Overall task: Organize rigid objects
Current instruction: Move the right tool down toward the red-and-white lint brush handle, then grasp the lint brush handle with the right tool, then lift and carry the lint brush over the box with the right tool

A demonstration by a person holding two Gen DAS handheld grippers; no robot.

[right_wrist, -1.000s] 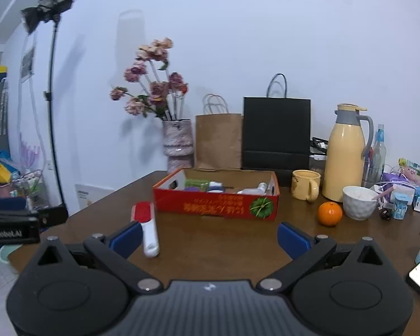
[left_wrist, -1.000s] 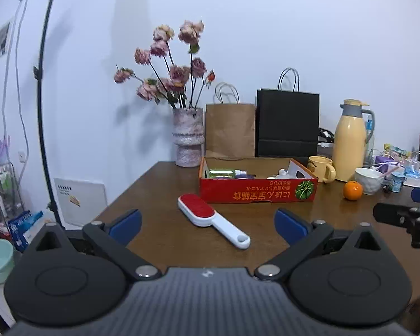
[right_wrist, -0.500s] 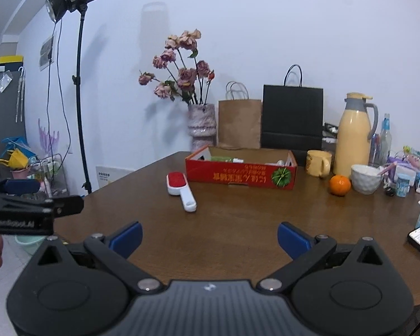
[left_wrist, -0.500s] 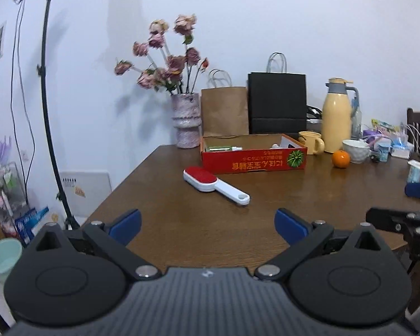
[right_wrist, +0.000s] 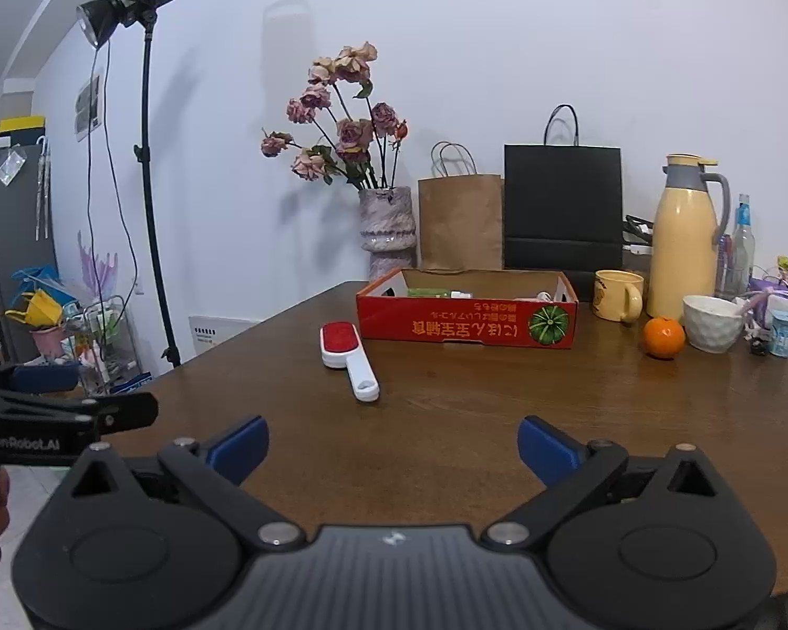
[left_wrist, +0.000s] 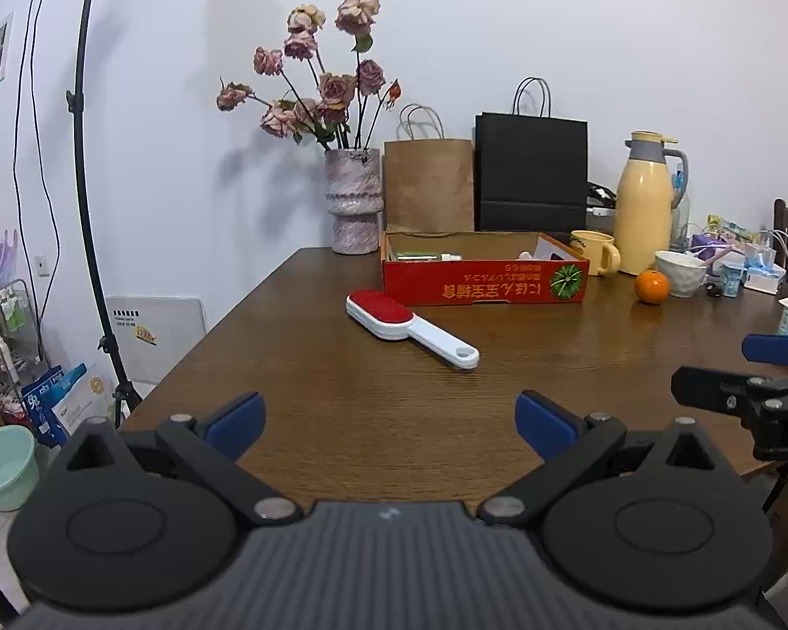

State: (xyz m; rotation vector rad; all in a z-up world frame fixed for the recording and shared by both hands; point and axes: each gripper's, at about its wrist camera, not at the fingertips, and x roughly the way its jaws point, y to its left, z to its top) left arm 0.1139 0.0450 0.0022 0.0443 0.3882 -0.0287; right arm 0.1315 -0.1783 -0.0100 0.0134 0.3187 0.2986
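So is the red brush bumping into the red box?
Apart. In the left wrist view, a strip of bare table shows between the red brush and the red box.

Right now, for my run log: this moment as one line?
phase: approach | left gripper: open, empty | right gripper: open, empty | red-and-white lint brush: on table, outside red cardboard box
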